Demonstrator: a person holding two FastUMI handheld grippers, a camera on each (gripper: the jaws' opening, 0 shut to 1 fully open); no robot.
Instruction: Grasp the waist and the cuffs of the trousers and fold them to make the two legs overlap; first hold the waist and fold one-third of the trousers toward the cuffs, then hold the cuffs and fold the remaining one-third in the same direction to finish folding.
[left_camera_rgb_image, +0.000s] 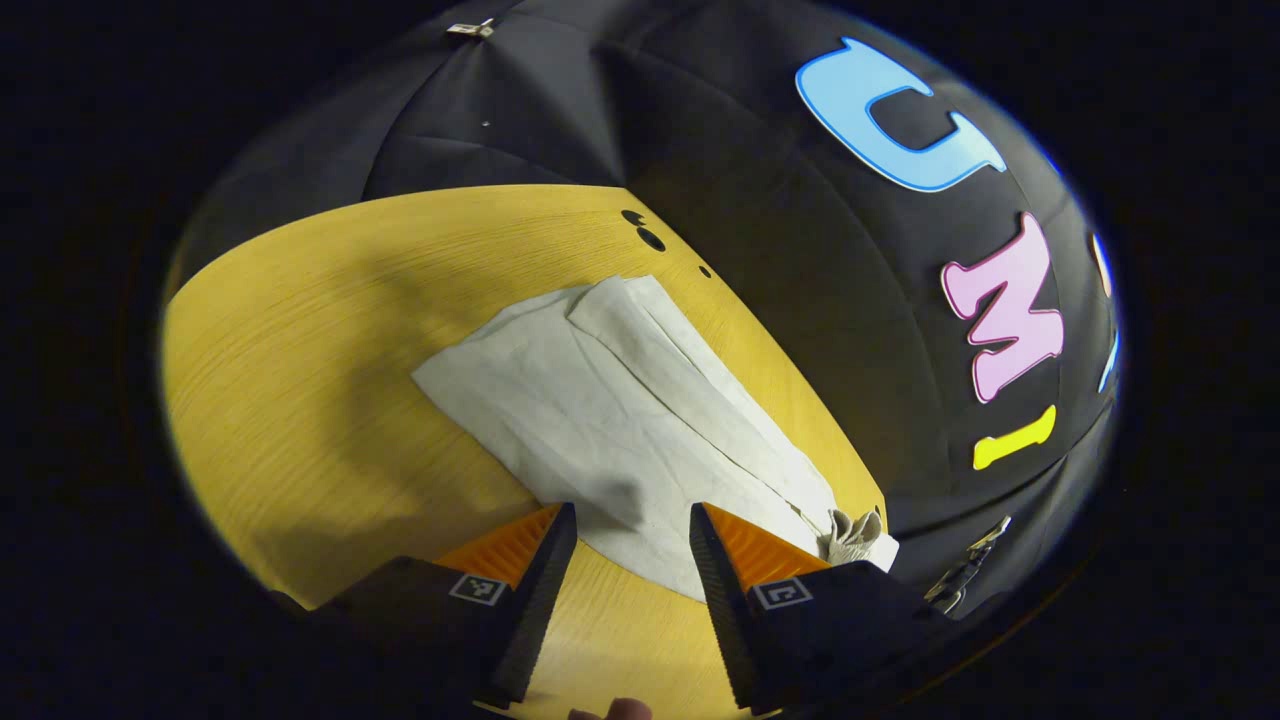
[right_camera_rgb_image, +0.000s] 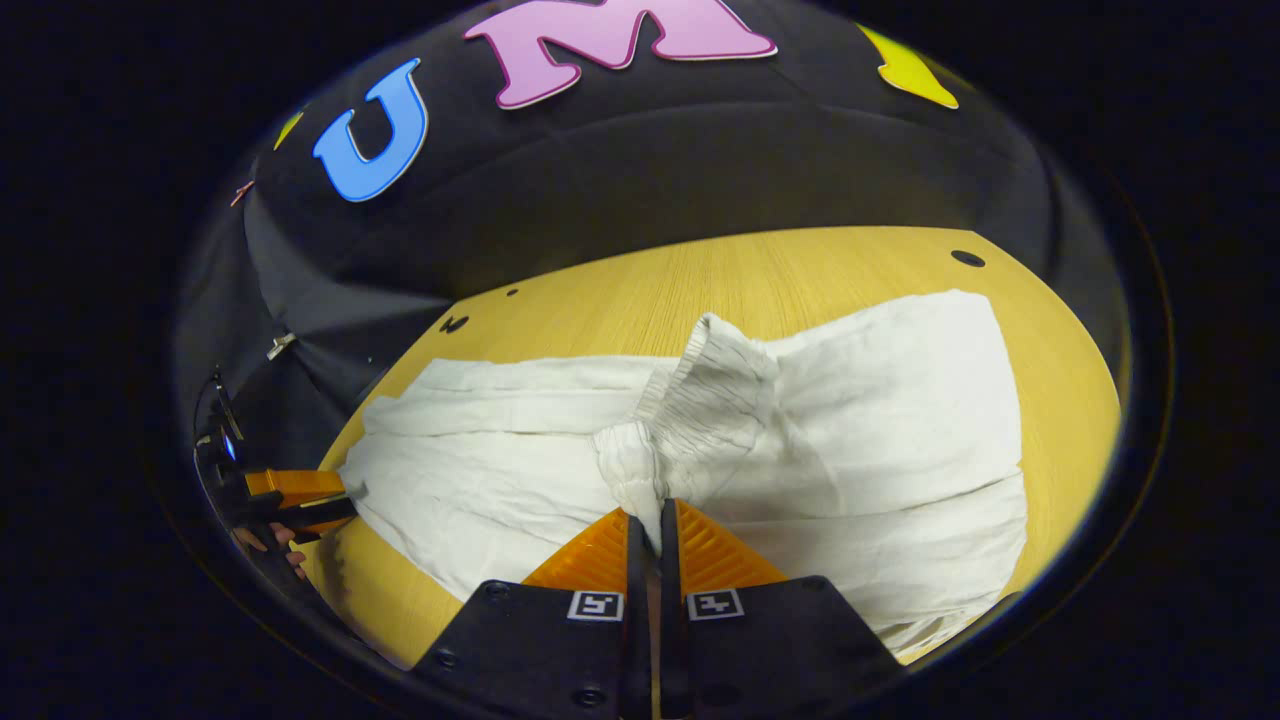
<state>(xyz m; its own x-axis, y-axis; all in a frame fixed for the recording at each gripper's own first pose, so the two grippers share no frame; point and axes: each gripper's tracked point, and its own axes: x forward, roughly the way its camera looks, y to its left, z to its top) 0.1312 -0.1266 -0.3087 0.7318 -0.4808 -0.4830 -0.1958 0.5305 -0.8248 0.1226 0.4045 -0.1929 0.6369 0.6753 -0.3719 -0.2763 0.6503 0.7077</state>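
Observation:
White trousers (left_camera_rgb_image: 600, 420) lie flat on the yellow wooden table (left_camera_rgb_image: 300, 350), the legs running away from me in the left gripper view. My left gripper (left_camera_rgb_image: 630, 530) is open, its tips at the near edge of the cloth. In the right gripper view the trousers (right_camera_rgb_image: 880, 400) spread across the table (right_camera_rgb_image: 800, 270). My right gripper (right_camera_rgb_image: 648, 525) is shut on the gathered elastic waistband (right_camera_rgb_image: 690, 410), which is lifted and bunched over the cloth. The left gripper (right_camera_rgb_image: 300, 500), held by a hand, sits at the far left end of the trousers.
Black booth cloth rises right behind the table's far edge. Small dark holes (left_camera_rgb_image: 650, 238) mark the tabletop near its back edge, and one hole (right_camera_rgb_image: 967, 258) lies beyond the trousers. Bare wood (left_camera_rgb_image: 280, 420) lies left of the trousers.

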